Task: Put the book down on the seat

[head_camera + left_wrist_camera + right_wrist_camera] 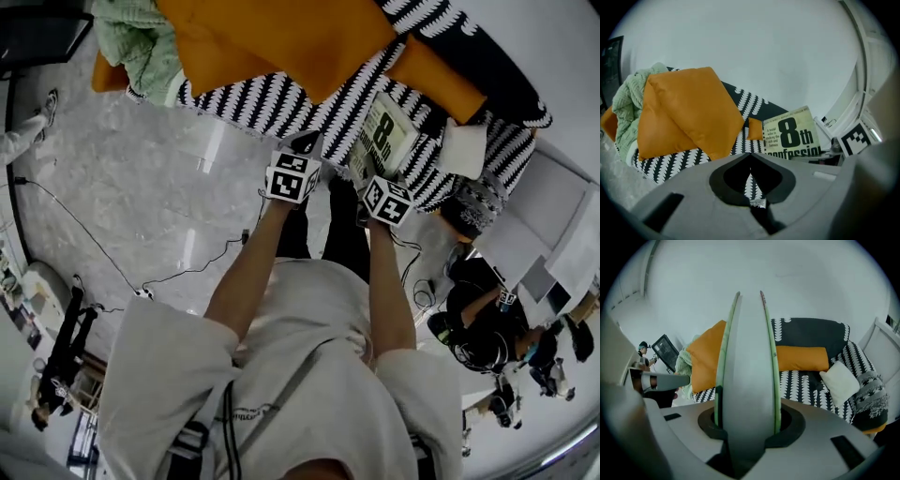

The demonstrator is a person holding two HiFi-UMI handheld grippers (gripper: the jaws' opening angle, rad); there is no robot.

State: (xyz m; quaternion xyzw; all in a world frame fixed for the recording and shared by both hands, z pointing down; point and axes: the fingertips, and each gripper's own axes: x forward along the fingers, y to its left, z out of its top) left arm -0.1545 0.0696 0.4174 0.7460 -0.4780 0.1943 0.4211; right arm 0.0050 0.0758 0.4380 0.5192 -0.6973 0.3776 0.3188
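Right gripper (373, 180) clamped across both covers of paperback book (388, 133), held upright over patterned sofa seat (246, 99), not yet resting. Left gripper (750, 161) closed, empty. Book likely light, covers bendy; deep bite near an edge seems safest.

Big orange cushion (705, 357) against green blanket (684, 364) at seat (801, 385) left end. Orange bolster (801, 358) along back edge. White pillow (840, 381) near right end. Black cable (89, 234) across floor (141, 169).
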